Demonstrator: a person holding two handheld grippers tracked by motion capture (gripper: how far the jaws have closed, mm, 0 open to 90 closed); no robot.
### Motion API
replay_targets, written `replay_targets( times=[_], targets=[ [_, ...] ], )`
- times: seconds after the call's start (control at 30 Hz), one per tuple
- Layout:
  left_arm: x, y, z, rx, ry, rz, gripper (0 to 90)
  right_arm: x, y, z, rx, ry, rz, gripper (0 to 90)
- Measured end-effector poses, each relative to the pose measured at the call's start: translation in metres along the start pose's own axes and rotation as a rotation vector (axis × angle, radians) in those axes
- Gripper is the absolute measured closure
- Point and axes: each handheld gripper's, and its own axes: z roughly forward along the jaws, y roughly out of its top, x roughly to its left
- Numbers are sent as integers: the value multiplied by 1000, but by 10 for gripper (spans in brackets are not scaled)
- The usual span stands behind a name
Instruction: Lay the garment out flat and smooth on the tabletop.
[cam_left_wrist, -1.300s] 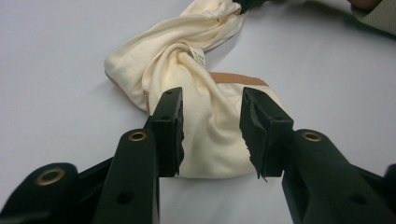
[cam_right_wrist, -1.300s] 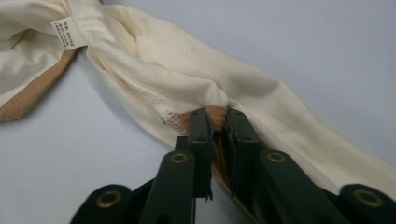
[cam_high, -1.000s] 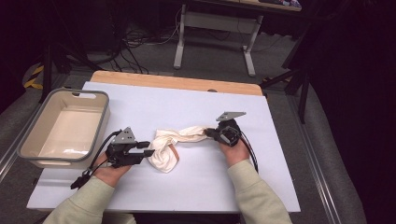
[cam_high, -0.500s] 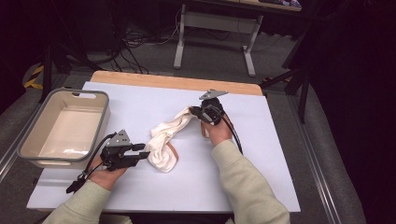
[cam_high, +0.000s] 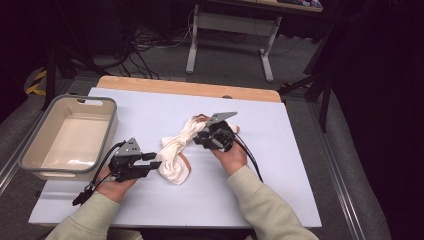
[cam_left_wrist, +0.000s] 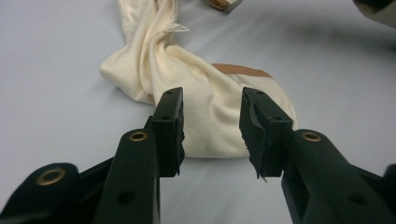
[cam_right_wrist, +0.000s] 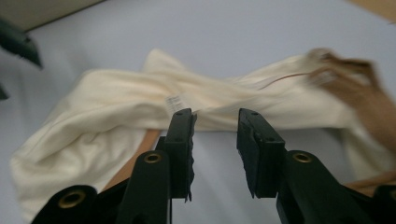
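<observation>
Currently a cream garment (cam_high: 176, 150) with brown trim lies twisted mid-bench on the white-covered bench (cam_high: 280, 190), well clear of its edges. Left gripper (cam_high: 152, 164) sits at the garment's near-left end, jaws partly open, cloth just ahead, nothing pinched. Right gripper (cam_high: 199, 137) is at the far-right end; its jaws have just been opening, now parted with a clear gap, cloth beyond them, not held. Beige bin (cam_high: 30, 160) at the bench's left edge.
</observation>
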Motion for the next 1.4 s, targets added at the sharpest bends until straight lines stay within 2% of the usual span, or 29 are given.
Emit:
replay_targets(
  times=[0.03,0.07,0.1,0.13,0.17,0.2,0.3,0.4,0.43,0.5,0.53,0.6,0.63,0.7,0.83,0.9,0.97,1.0,1.13,1.27,1.4],
  targets=[
    [0,0,0,0,1,-1,606,10,-3,7,24,34,-12,666],
    [0,0,0,0,1,-1,606,10,-3,7,24,34,-12,666],
    [0,0,0,0,1,-3,606,15,-4,11,36,53,-19,666],
    [1,0,0,2,3,-1,606,25,-6,21,63,83,-34,666],
    [1,0,0,2,3,-1,606,25,-6,21,63,83,-34,666],
    [1,0,0,2,4,0,606,32,-7,30,94,97,-58,669],
    [2,0,-1,1,2,2,605,37,-8,41,144,101,-93,722],
    [3,-1,0,0,1,-1,605,37,-9,44,162,94,-92,766],
    [3,0,0,-1,0,-1,605,35,-9,43,166,106,-62,863],
    [4,0,0,-1,-1,-2,606,34,-10,41,168,118,-42,883],
    [4,1,1,-4,-1,3,607,34,-11,39,172,115,-48,887],
    [3,1,1,-4,-4,1,608,35,-12,32,162,127,-42,889],
    [4,2,2,-7,-3,5,608,38,-13,27,149,134,-27,889],
    [4,3,3,-12,-9,6,609,43,-18,13,121,143,-29,889],
    [3,5,6,-9,-23,12,611,51,-36,-14,96,160,-13,888],
    [1,7,9,-8,-31,15,611,53,-42,-21,91,162,-7,889],
    [-1,10,12,-6,-43,24,611,57,-61,-38,92,156,18,888],
    [-1,10,12,-6,-43,24,611,57,-61,-38,92,156,18,888],
    [-7,14,20,10,-86,32,609,64,-84,-59,95,144,46,888],
    [-14,18,27,19,-110,59,611,69,-101,-72,113,130,69,888],
    [-15,21,32,19,-133,49,615,73,-118,-81,142,121,95,884]
  ],
)
